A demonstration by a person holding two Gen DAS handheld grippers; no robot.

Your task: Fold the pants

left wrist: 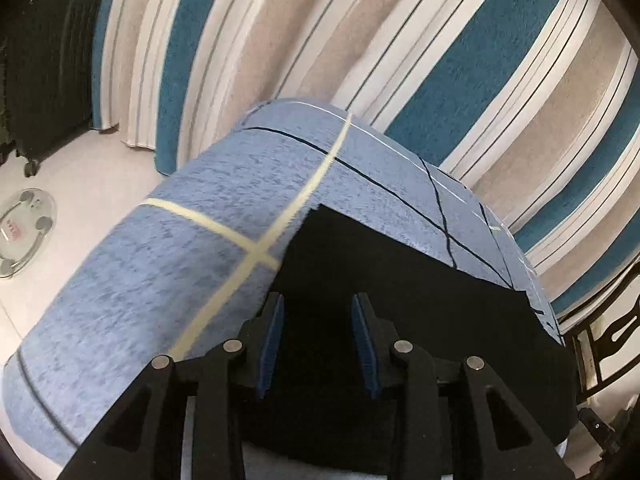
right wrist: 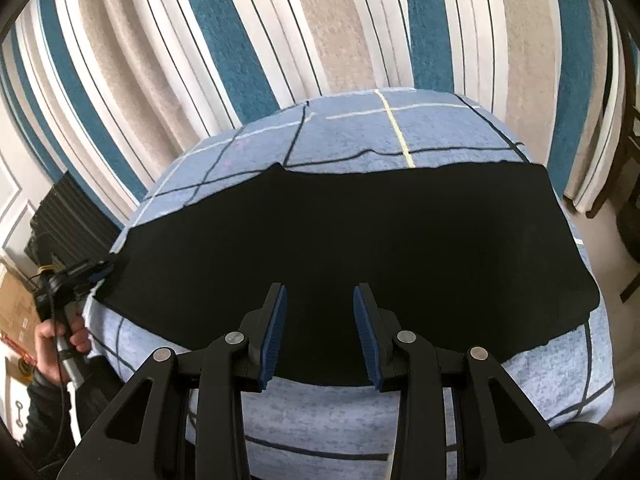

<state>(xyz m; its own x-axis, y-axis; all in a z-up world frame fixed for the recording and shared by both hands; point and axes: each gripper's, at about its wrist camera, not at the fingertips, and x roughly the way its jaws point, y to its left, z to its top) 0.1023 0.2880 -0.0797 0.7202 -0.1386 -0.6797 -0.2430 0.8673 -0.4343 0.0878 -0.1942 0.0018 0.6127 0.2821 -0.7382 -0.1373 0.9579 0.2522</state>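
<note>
Across the blue cloth (right wrist: 320,432), flat black pants (right wrist: 340,240), seemingly folded; each gripper's jaws apart, empty.

Each camera sits on its own gripper and looks forward and steeply down along the two fingers, close above a bed with a blue checked cover (left wrist: 168,280). The left wrist view looks over the left gripper (left wrist: 318,340) toward one corner of the dark pants (left wrist: 420,300), with the striped curtain (left wrist: 460,60) behind. The right wrist view looks over the right gripper (right wrist: 319,336) across the near edge at the whole spread of the pants (right wrist: 360,220). Both views share the pants, the cover and the curtain; the right view also catches the left gripper at the left edge of the bed, held by a hand (right wrist: 52,336).
</note>
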